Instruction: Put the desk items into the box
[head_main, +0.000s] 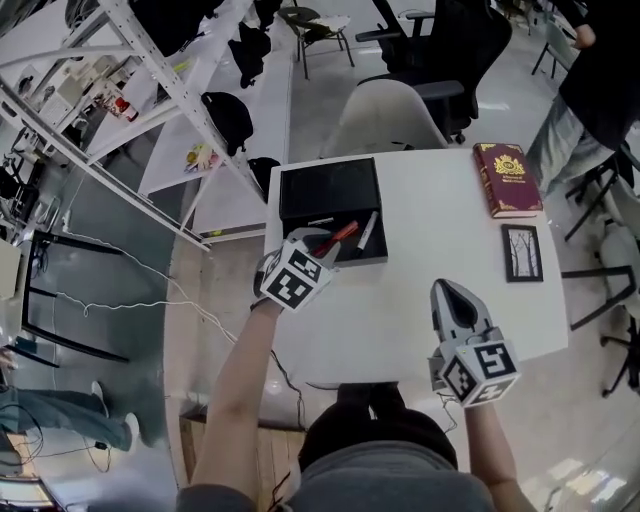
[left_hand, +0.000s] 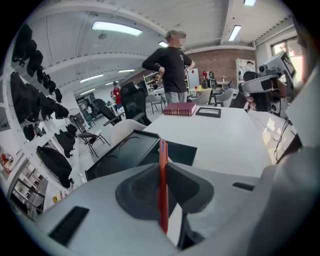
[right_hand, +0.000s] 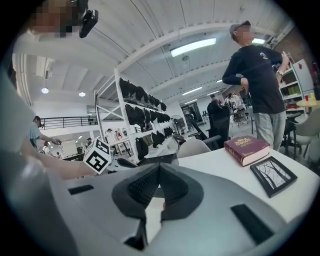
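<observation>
Well, the white table (head_main: 420, 300) carries everything, and the black box (head_main: 300, 200) sits open at its 10 o'clock corner, ready to take things. A red book (head_main: 508, 178) and a small picture frame (head_main: 522, 252) wait near 2 o'clock, well apart from the box, not yet packed. The right gripper (head_main: 450, 292) hovers at 5 o'clock, its fingers pressed together on nothing, seemingly idle. The left gripper (head_main: 320, 245) reaches over the box's near edge, its fingers pinching a thin red pen (left_hand: 162, 185), I'd say to lower it inside. This gripper hides part of the box's contents. A pale stick (head_main: 367, 230) in there is hard to identify, and I can't tell whether the pen's tip touches the bottom.
</observation>
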